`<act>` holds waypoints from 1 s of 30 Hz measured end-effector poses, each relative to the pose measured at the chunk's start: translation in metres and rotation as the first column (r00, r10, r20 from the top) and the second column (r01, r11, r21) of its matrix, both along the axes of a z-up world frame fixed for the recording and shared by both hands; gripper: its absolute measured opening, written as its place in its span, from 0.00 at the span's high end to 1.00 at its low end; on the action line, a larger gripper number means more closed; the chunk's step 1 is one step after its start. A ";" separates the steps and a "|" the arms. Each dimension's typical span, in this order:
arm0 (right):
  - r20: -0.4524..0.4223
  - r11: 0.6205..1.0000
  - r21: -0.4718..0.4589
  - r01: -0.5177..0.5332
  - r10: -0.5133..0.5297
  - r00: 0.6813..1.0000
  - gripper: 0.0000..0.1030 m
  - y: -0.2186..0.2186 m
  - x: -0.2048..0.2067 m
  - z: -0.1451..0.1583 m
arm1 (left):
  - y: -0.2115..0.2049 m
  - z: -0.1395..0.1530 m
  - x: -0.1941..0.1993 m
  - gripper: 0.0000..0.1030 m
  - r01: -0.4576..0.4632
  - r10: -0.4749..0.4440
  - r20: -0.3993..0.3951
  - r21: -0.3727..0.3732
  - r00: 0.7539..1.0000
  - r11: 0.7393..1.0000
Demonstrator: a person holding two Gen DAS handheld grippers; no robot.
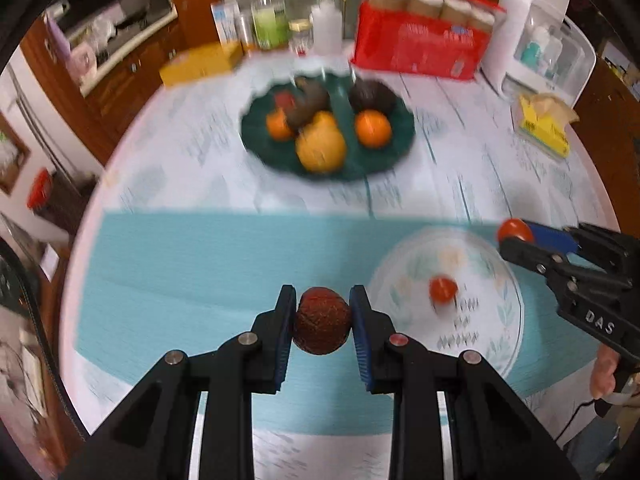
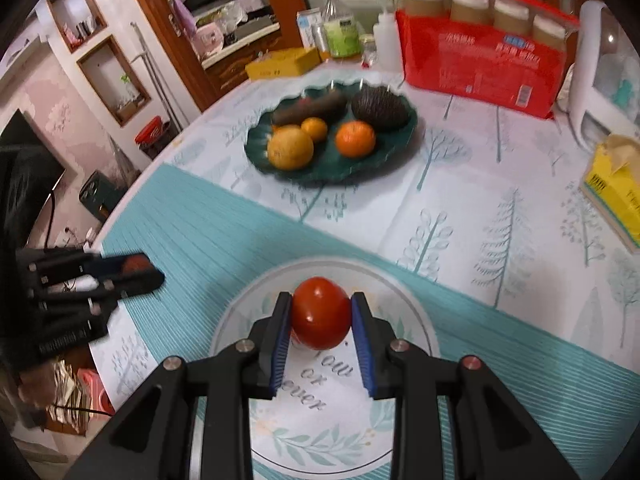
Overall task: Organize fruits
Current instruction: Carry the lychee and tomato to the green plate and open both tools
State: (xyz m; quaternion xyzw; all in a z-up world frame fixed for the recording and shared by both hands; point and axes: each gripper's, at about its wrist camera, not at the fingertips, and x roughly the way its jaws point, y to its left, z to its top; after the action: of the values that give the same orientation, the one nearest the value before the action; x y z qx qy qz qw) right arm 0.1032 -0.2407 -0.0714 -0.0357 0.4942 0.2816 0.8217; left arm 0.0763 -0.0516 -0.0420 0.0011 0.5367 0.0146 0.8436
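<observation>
My left gripper (image 1: 323,312) is shut on a dark reddish-brown round fruit (image 1: 322,320) and holds it above the teal placemat (image 1: 200,264). My right gripper (image 2: 320,312) is shut on a red tomato (image 2: 320,312) above the white patterned plate (image 2: 340,432). In the left wrist view the right gripper (image 1: 516,236) is at the right with the tomato (image 1: 514,230), over the white plate (image 1: 492,320), where another small tomato (image 1: 443,289) lies. A dark green plate (image 1: 384,160) farther back holds a yellow fruit (image 1: 320,148), oranges (image 1: 373,128) and dark fruits (image 1: 372,96).
A red package (image 2: 480,56) with jars, bottles (image 2: 342,32), a yellow box (image 2: 280,64) and a white appliance (image 2: 600,80) line the table's far side. A yellow tissue box (image 2: 616,188) sits at the right. The left gripper (image 2: 132,270) shows at the left edge.
</observation>
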 end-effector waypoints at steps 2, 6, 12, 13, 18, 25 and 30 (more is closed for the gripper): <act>0.023 1.000 -0.012 0.029 -0.029 0.999 0.71 0.003 0.005 0.016 | 0.012 0.020 0.014 0.75 0.014 -0.014 0.026 0.013 1.000 1.000; 0.059 0.996 -0.019 0.084 -0.083 0.995 0.71 0.012 0.022 0.053 | 0.034 0.065 0.046 0.75 0.065 -0.070 0.081 0.069 0.994 0.995; 0.183 0.989 -0.014 0.146 -0.141 0.973 0.71 0.042 0.059 0.133 | 0.061 0.126 0.102 0.75 0.132 -0.154 0.173 0.137 0.973 0.982; 0.207 0.987 -0.013 0.162 -0.156 0.966 0.71 0.046 0.066 0.145 | 0.066 0.135 0.113 0.75 0.144 -0.171 0.190 0.147 0.967 0.979; 0.306 0.968 -0.003 0.250 -0.237 0.922 0.71 0.066 0.102 0.186 | 0.078 0.151 0.155 0.75 0.181 -0.216 0.225 0.170 0.950 0.969; 0.273 0.939 0.032 0.341 -0.337 0.901 0.71 0.088 0.152 0.184 | 0.085 0.123 0.208 0.75 0.195 -0.209 0.204 0.088 0.956 0.977; 0.158 0.934 0.004 0.356 -0.352 0.922 0.71 0.104 0.180 0.132 | 0.085 0.071 0.249 0.75 0.203 -0.203 0.126 0.012 0.971 0.979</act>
State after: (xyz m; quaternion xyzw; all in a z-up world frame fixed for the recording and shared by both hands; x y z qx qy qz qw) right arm 0.2830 -0.1368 0.0603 0.0219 0.4302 0.1187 0.8946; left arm 0.3249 0.0330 0.0294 0.0547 0.4791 -0.0718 0.8731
